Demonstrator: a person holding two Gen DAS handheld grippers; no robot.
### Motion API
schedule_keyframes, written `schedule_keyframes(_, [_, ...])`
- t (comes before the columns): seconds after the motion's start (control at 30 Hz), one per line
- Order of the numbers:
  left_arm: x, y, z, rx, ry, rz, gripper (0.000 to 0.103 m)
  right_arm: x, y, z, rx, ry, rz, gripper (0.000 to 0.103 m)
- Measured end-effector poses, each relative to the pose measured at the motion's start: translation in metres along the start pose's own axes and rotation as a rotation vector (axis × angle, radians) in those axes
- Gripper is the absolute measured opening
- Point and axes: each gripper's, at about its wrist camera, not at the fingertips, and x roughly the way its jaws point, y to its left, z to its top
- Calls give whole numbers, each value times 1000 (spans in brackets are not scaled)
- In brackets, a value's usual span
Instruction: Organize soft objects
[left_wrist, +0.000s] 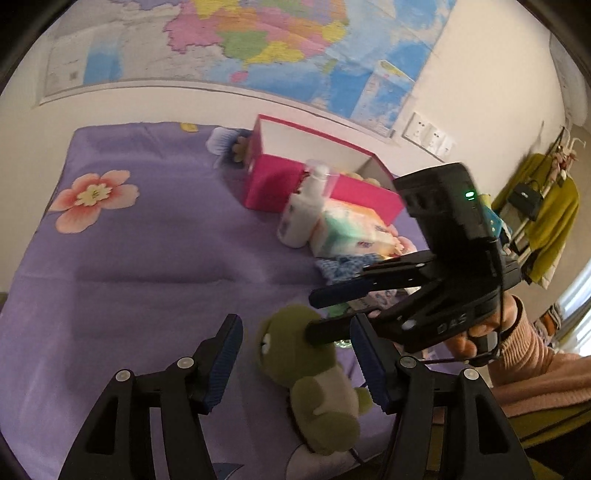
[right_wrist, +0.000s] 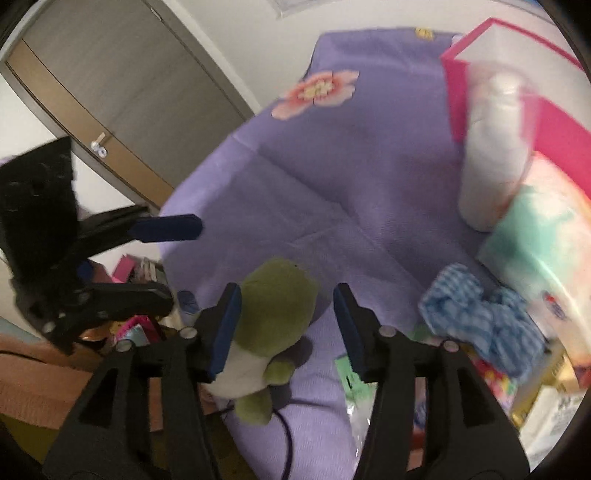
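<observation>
Green plush toy (left_wrist: 314, 376) lying on the purple flowered sheet (left_wrist: 147, 251), near its front edge, head toward the far wall, pale belly up. Left tool (left_wrist: 295, 365) straddling it from above, blue pads apart on either side, neither pressing the fabric. Right tool (right_wrist: 286, 328) coming in from the other side, likewise spread; left pad just beside the plush head, possibly brushing it, right pad well clear over bare sheet. In the left wrist view, one black finger (left_wrist: 325, 332) of the right tool crossing in front of the plush head. Nothing clamped by either.

Further out: blue-and-white checked cloth (right_wrist: 480, 317) crumpled to the right of the toy, apart from it. Beyond that a pastel tissue pack (left_wrist: 351, 232) lying flat, a white spray bottle (left_wrist: 301, 218) standing upright just beside it. Behind both, an open pink box (left_wrist: 280, 181), white inside, something yellowish peeking over its rim. Loose packets and wrappers at the right-hand front edge of the sheet, too blurred to name.

Pink knitted sleeve (left_wrist: 532, 354) behind the right tool. Large coloured map (left_wrist: 258, 40) on the wall above; grey door (right_wrist: 122, 99) off to the left.
</observation>
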Motion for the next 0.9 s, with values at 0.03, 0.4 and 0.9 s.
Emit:
schedule_keyframes(0.03, [0, 2, -1, -3, 0, 0, 62, 6, -1, 2, 0, 15, -1, 63])
schedule_keyframes(0.4, [3, 14, -8, -35, -1, -28, 62, 6, 6, -1, -18, -25, 74, 43])
schedule_keyframes(0.9, [62, 0, -15, -12, 133, -19, 50, -46, -32, -21, 213, -301, -59, 43])
